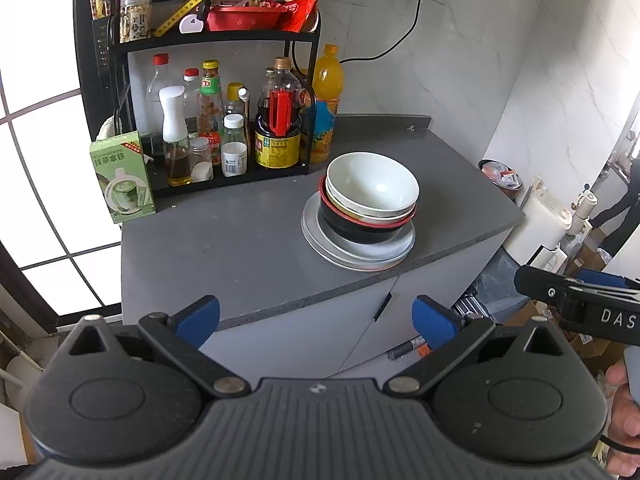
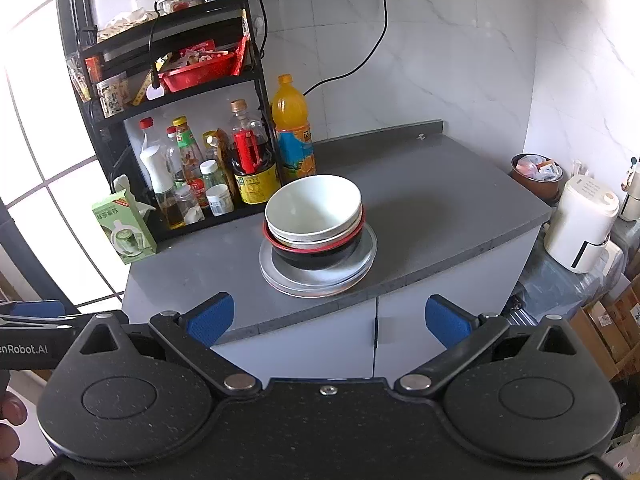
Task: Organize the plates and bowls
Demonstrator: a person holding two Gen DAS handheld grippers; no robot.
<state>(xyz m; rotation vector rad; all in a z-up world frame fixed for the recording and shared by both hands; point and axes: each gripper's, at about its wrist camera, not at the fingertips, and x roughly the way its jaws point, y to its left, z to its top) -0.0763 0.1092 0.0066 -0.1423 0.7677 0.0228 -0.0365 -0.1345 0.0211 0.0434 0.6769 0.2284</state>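
On the grey table (image 1: pixel 240 248), just in front of the black condiment rack (image 1: pixel 216 40), stands one pile: a white bowl (image 1: pixel 372 184) nested on other bowls inside a black bowl with a red rim (image 1: pixel 360 226), all resting on a stack of grey plates (image 1: pixel 356 254). Nothing else of the crockery lies loose near the rack, so the sorting looks finished or nearly so. Both grippers hang back from the pile, off the table's front edge. The left gripper (image 1: pixel 316 318) has its blue fingers (image 1: pixel 200 316) wide apart and holds nothing; the right gripper (image 2: pixel 326 318) likewise has its fingers (image 2: pixel 212 316) spread and bare.
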